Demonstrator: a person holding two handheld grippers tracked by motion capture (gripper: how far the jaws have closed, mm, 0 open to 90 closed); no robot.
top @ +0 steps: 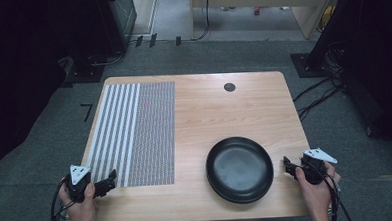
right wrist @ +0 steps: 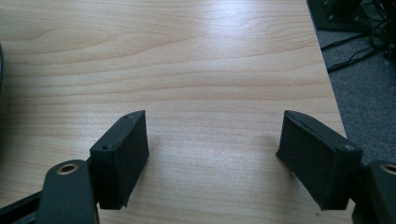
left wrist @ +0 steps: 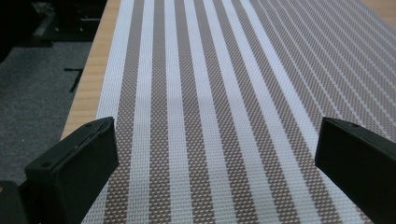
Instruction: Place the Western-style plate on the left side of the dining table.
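Note:
A woven placemat [top: 135, 133] lies flat on the left half of the wooden table [top: 224, 109], with broad white stripes on its left part and fine stripes on its right. A black plate [top: 239, 167] sits near the front right; a second rim under it suggests a stack. My left gripper [top: 109, 180] is at the placemat's near left corner. In the left gripper view it stands open [left wrist: 217, 149] low over the placemat [left wrist: 210, 70], holding nothing. My right gripper [top: 287, 165] is just right of the plate. It stands open [right wrist: 212, 140] over bare wood [right wrist: 187, 56], apart from the plate.
A dark round grommet [top: 229, 87] sits in the table near its far edge. Grey carpet [top: 45, 142] surrounds the table, with cables [top: 318, 97] on the floor at the right and dark equipment stands at the back. The table's right edge runs close to my right gripper.

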